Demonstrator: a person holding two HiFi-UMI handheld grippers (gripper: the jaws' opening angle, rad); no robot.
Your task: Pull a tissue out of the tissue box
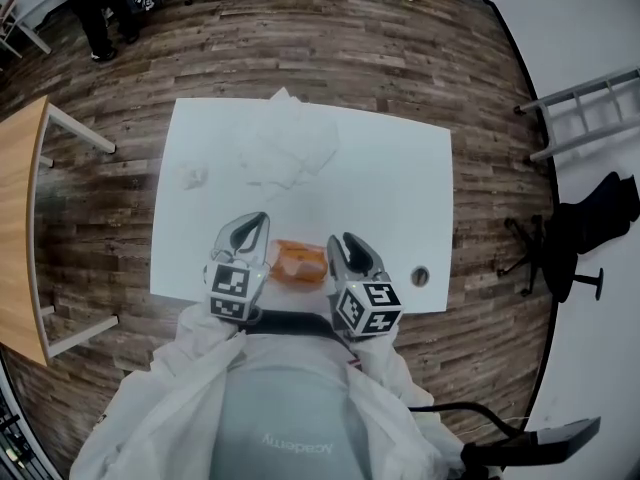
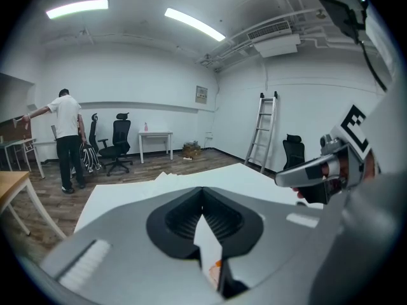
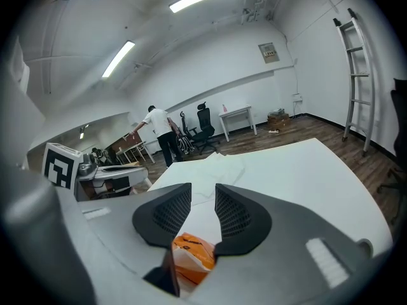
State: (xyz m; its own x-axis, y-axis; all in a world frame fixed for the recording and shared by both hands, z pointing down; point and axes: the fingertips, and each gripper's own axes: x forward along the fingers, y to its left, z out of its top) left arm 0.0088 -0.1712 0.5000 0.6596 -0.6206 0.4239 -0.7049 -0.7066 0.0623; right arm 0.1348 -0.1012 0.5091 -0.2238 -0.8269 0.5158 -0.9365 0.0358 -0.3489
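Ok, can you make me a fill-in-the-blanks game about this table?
1. The tissue pack is ____ in colour.
2. The right gripper has its jaws ____, gripping nothing.
3. The left gripper has its jaws ____.
4. Loose tissues lie on the ____ table.
Missing words: orange; open; shut; white.

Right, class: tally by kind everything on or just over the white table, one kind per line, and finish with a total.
Hand-held grippers: 2, the left gripper and the right gripper
Orange tissue pack: 1
Pile of flat white tissues: 1 (its separate sheets cannot be counted)
Small crumpled tissue: 1
Total: 5
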